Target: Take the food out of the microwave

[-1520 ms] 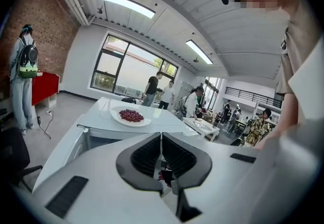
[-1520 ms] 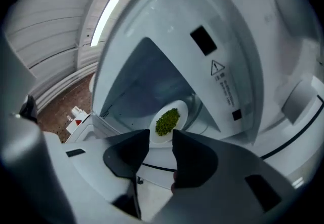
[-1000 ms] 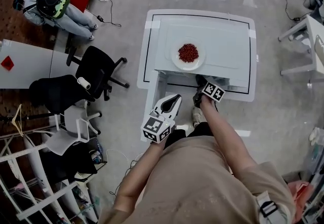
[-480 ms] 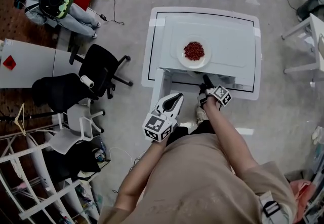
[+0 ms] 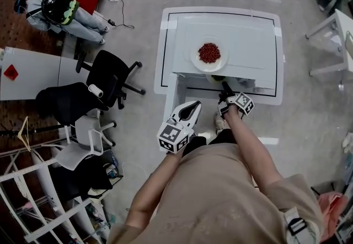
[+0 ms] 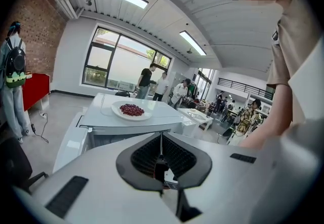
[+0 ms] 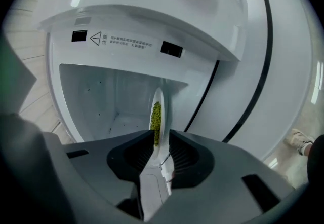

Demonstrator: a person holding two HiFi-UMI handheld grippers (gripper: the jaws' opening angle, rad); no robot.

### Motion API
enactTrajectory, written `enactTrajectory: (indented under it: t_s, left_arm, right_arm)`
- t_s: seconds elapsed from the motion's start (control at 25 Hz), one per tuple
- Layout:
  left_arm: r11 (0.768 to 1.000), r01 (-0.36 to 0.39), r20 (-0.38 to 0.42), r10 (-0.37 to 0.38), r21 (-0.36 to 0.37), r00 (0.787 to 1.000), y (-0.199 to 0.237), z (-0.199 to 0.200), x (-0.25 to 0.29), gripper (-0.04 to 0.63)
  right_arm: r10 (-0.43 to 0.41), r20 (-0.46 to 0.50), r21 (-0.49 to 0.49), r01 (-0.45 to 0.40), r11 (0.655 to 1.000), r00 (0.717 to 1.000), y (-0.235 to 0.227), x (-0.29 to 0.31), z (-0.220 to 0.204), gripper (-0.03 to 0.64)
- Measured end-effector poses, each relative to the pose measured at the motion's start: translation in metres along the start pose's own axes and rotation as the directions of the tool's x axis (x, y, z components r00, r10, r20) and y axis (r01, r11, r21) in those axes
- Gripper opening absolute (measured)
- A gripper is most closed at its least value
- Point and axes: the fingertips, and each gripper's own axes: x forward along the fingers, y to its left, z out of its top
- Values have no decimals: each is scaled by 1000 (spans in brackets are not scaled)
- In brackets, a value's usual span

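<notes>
At the microwave's (image 5: 242,33) mouth, my right gripper (image 7: 161,136) has the plate of green peas (image 7: 162,104) edge-up between its jaws. They have just been opening somewhat, yet both pads look pressed to the rim. Back from the microwave's front, my left gripper (image 6: 161,142) hangs closed on nothing. On the microwave's top rests a dish of red beans (image 5: 196,64).

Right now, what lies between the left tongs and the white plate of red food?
Only the white microwave's bare top, shown in the left gripper view.
</notes>
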Motion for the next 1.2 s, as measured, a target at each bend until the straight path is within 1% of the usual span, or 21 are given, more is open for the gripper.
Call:
enactTrajectory:
  t_s: [0.04, 0.12, 0.16, 0.2, 0.32, 0.4, 0.56, 0.8, 1.0, 1.2]
  left_arm:
    - [1000, 1, 0, -1, 1, 1000, -1, 0, 0, -2]
    - [1000, 1, 0, -1, 4, 1000, -2, 1, 0, -2]
    - [1000, 1, 0, -1, 6, 1000, -3, 1, -1, -2]
    - [1000, 1, 0, -1, 8, 1000, -4, 0, -1, -2]
    - [1000, 0, 0, 0, 15, 1000, -7, -1, -4, -2]
    - [1000, -5, 3, 5, 18, 1000, -7, 0, -5, -2]
    - [1000, -25, 18, 25, 17, 1000, -2, 4, -10, -2]
    - [998, -55, 32, 55, 6, 998, 3, 0, -19, -2]
    - [997, -79, 42, 80, -22, 996, 8, -6, -25, -2]
    - [995, -94, 71, 96, -31, 993, 9, 0, -35, -2]
  right_arm:
    - [2, -7, 6, -2, 1000, 1000, 0, 3, -1, 81]
    - [4, -16, 15, -4, 1000, 1000, 0, 10, 0, 80]
    - [6, -18, 22, -5, 1000, 1000, 0, 13, 1, 63]
    - [8, -18, 37, -7, 999, 1000, 0, 14, 2, 27]
    - [13, -32, 108, -9, 994, 999, -2, 10, -1, 18]
    - [24, -60, 126, -16, 992, 998, 1, 4, -5, 18]
    - [65, -136, 109, -50, 993, 989, 16, -15, -19, 17]
    - [97, -265, 74, -80, 994, 959, 47, -56, -34, 17]
    - [70, -358, 5, -73, 997, 931, 74, -86, -47, 17]
    - [86, -439, -20, -105, 994, 894, 111, -111, -63, 17]
